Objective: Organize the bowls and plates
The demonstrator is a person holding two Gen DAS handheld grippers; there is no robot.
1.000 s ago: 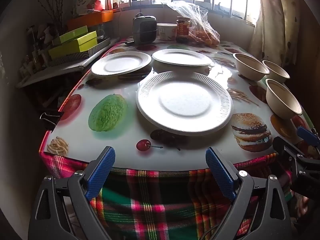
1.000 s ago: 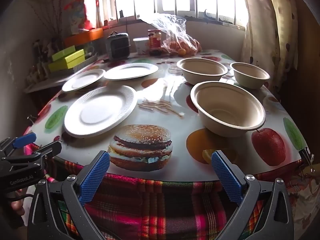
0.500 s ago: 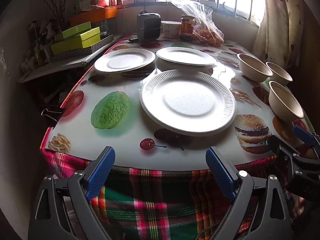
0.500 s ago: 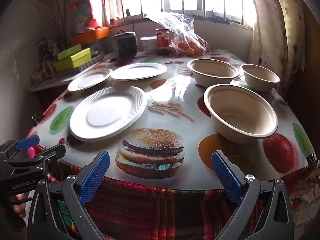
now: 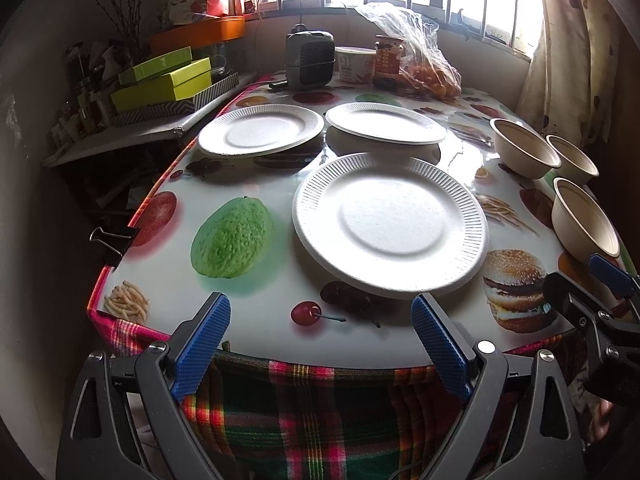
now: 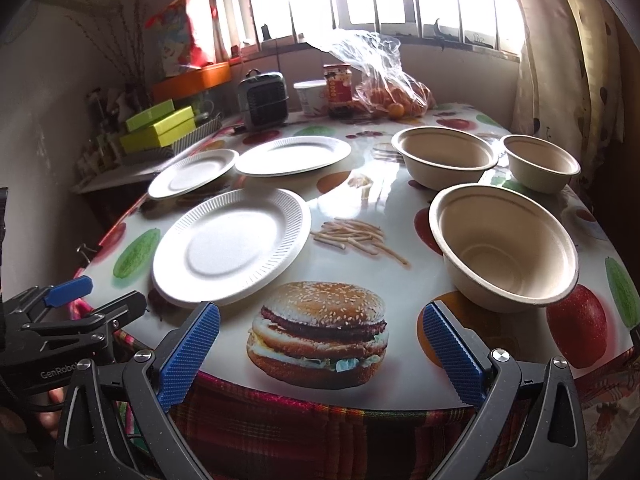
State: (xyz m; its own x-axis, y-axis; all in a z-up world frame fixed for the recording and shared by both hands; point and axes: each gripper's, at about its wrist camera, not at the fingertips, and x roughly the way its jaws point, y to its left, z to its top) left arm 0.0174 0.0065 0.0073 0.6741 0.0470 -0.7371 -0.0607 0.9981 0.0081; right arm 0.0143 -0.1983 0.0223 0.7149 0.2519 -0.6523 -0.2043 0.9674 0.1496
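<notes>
My left gripper (image 5: 320,320), jaws wide and empty, faces the nearest plate (image 5: 390,224) at frame centre; my right gripper (image 6: 320,330) gapes empty too.

Both wrist views face the table (image 5: 256,304) from its near edge.

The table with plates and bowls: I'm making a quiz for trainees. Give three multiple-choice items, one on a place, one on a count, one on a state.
1. Where do the bowls stand relative to the plates?
A. to their right
B. to their left
C. on top of them

2. How many white plates are there?
A. two
B. three
C. five

3. How are both grippers?
A. shut on a plate
B. shut on a bowl
C. open, holding nothing

Answers: 1 A, the near bowl lies right of the near plate. 2 B, three lie apart. 3 C, the left gripper and right gripper gape at the table's edge.
</notes>
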